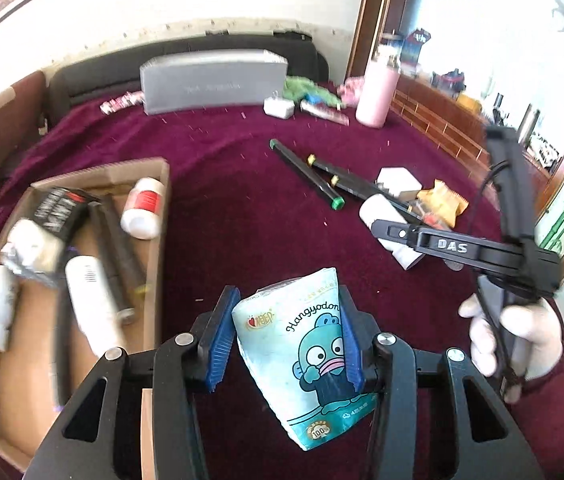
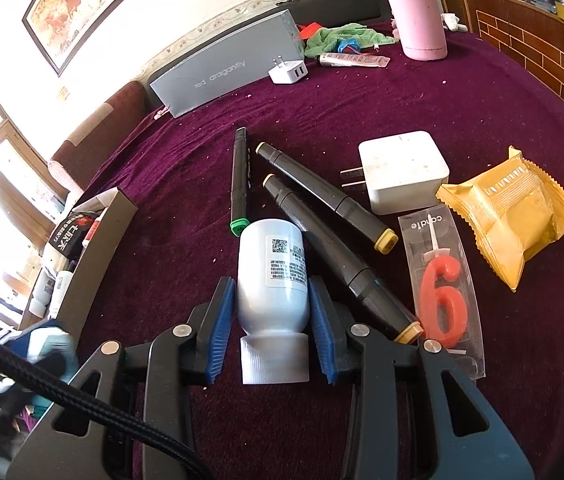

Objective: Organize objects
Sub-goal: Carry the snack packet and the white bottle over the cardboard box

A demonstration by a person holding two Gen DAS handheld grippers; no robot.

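Cardboard box [image 1: 154, 208]: open-topped, stiff, matte brown, left of the left jaws; bottles, tubes and markers are already lying in it.

Tissue pack [image 1: 306, 344]: soft film pouch, pale blue with a cartoon print, seen between the blue ribbed pads of the left gripper [image 1: 288, 336], lifted clear of the plum cloth [image 1: 242, 208]. Jaws part closed, pressing both sides. Judged light, squashy and slippery; best taken across the middle, as now.

White bottle [image 2: 272, 276]: rigid smooth plastic, ribbed cap toward the camera, lying between the pads of the right gripper [image 2: 270, 328]. Jaws narrowed to its width; whether they press cannot be told. Judged light, round, liable to roll; best gripped on the body.

Black markers [image 2: 322, 188]: hard, slim, just beyond the bottle.
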